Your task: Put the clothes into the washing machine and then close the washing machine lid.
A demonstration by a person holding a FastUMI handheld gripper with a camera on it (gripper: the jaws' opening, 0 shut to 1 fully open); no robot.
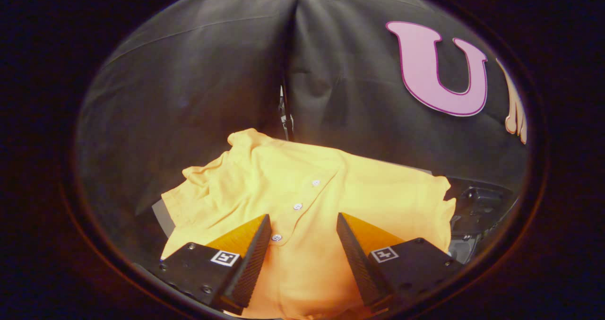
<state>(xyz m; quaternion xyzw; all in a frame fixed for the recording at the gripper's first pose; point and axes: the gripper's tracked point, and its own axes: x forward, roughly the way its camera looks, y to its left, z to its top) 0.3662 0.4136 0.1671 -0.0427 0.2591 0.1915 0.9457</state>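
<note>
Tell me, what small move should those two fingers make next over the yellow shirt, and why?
Probably lower and close. The gripper is open, its fingers apart on either side of the button placket of the yellow shirt, which lies spread out and ungripped. Pinching the fabric there would likely let it be lifted.

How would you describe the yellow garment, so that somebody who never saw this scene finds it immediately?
In front of the black cloth wall lies a yellow shirt, spread out and slightly crumpled. The open gripper hovers over it, its fingers either side of the shirt's button strip. The bright yellow colour and the row of small white buttons distinguish it from the dark things around.
</note>
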